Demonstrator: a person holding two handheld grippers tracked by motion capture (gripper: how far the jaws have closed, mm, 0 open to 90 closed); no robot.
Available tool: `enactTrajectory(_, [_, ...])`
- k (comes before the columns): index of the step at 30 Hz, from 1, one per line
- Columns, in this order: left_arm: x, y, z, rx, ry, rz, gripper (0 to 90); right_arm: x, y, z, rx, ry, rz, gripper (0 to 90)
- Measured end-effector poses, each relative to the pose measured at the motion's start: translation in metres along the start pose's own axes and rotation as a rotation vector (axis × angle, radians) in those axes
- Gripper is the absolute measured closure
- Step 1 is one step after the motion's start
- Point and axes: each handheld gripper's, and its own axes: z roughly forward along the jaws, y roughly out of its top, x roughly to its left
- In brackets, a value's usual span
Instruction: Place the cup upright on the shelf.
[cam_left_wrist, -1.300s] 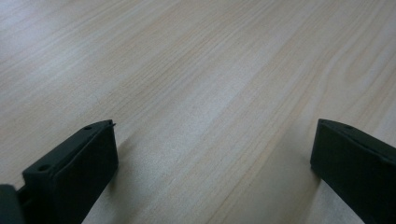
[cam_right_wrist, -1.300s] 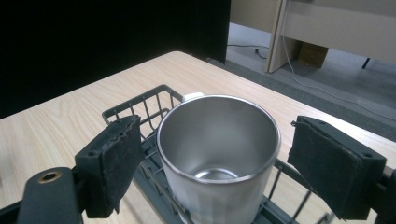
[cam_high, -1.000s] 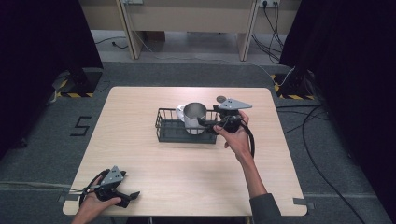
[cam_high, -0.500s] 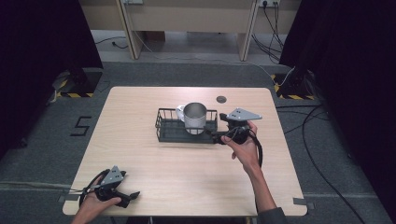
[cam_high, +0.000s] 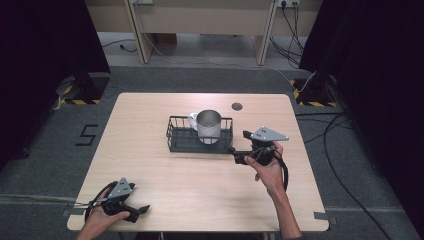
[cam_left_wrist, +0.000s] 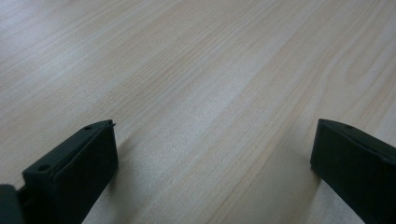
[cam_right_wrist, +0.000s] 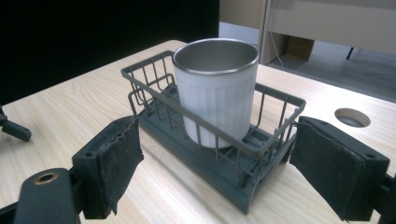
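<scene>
A white mug (cam_high: 208, 126) with a metal inside stands upright in a dark grey wire basket (cam_high: 176, 135) at the table's middle. In the right gripper view the mug (cam_right_wrist: 215, 93) and basket (cam_right_wrist: 261, 156) are close ahead. My right gripper (cam_high: 238, 154) hovers at the basket's near right corner, pointing left, and its jaws stand apart. In its own view the right gripper (cam_right_wrist: 215, 137) has the basket's end between its pads, and the right pad is close to the corner wire. My left gripper (cam_high: 142, 210) rests open at the table's near left corner, with bare wood between the left gripper (cam_left_wrist: 215, 140) jaws.
The wooden table (cam_high: 150, 165) has a round cable hole (cam_high: 237, 106) behind the basket on the right. Cables trail from both grippers. Dark curtains and floor surround the table, with desk legs (cam_high: 137, 35) at the back.
My right gripper has drawn back from beside the mug toward the person, ending lower at the basket's near right corner. Basket, mug and left gripper have stayed put.
</scene>
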Motion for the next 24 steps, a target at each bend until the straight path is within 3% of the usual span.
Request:
enactTrajectory(10, [0.000, 0.000, 0.000, 0.001, 0.000, 0.000, 0.0, 0.006, -0.010, -0.010, -0.015, -0.010, -0.003, 15.8])
enactTrajectory(24, [0.000, 0.000, 0.000, 0.000, 0.002, -0.002, 0.2, 0.022, -0.047, -0.019, 0.017, -0.018, -0.015, 15.7])
